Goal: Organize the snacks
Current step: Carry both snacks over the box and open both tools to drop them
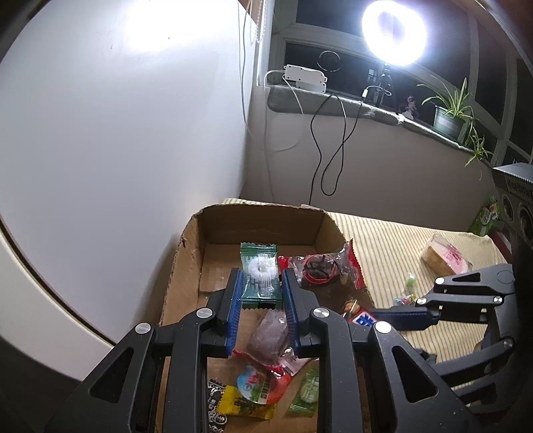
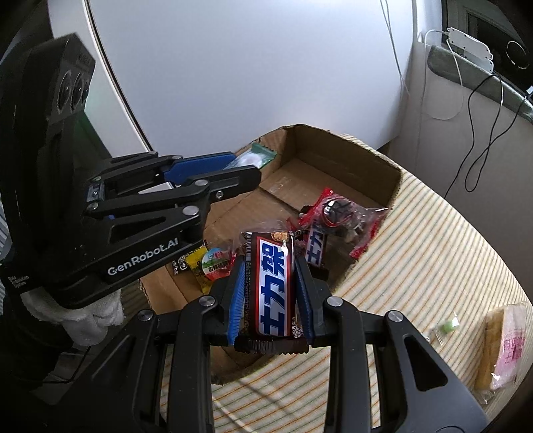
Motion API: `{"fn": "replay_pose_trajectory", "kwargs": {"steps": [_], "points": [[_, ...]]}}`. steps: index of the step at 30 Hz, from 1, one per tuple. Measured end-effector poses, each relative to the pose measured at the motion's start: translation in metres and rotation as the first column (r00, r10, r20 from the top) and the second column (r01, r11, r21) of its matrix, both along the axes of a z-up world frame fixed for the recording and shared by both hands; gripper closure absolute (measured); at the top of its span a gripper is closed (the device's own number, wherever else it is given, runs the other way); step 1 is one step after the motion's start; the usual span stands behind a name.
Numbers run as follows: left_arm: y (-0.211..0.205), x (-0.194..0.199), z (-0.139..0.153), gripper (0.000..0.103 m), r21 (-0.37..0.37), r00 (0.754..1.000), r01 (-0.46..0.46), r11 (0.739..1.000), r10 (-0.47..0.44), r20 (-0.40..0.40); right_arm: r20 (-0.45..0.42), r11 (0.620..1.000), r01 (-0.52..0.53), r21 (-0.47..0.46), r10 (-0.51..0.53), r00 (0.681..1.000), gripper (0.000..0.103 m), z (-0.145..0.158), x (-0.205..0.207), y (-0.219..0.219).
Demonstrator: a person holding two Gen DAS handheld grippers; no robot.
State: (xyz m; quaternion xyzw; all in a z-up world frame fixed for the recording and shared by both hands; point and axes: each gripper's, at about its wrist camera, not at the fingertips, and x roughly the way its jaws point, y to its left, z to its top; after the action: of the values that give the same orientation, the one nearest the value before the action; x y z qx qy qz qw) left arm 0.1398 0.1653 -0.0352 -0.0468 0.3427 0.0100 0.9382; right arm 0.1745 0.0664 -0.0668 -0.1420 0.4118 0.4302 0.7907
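My left gripper [image 1: 260, 286] is shut on a green snack packet [image 1: 259, 276] and holds it above the open cardboard box [image 1: 186, 253]. It also shows in the right wrist view [image 2: 233, 166], with the green packet [image 2: 253, 158] between its fingers. My right gripper [image 2: 270, 266] is shut on a brown chocolate bar [image 2: 271, 286] with a blue and white label, over the box's near edge. Inside the box [image 2: 366, 166] lie a red packet [image 1: 319, 269], a purple snack [image 1: 269, 339], a yellow packet [image 1: 240, 404] and other wrapped snacks.
The box sits on a striped cloth [image 2: 433, 266]. A pink-wrapped cake [image 2: 503, 346] and a small green candy [image 2: 446, 326] lie on the cloth to the right. A white wall stands at the left; a windowsill with cables, a ring lamp [image 1: 394, 31] and a plant [image 1: 449, 113] lies behind.
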Motion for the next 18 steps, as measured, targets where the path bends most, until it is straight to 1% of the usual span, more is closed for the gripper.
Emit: {"fn": "replay_pose_trajectory", "kwargs": {"steps": [8,17,18], "points": [[0.0021,0.0026,-0.0019,0.081,-0.006,1.0,-0.006,1.0,0.006,-0.011,0.01,1.0,-0.013,-0.02,0.013,1.0,0.073,-0.0047,-0.0017,0.0098],[0.0029,0.0045,-0.0007,0.08,-0.004,1.0,-0.015,1.0,0.015,-0.011,0.031,1.0,-0.017,-0.022,0.018,0.999,0.073,-0.0022,-0.0045,0.0088],[0.0028,0.0044,-0.001,0.08,-0.003,1.0,-0.015,1.0,0.015,-0.011,0.035,1.0,-0.019,-0.02,0.02,0.999,0.071,-0.0011,-0.0056,0.008]]}}
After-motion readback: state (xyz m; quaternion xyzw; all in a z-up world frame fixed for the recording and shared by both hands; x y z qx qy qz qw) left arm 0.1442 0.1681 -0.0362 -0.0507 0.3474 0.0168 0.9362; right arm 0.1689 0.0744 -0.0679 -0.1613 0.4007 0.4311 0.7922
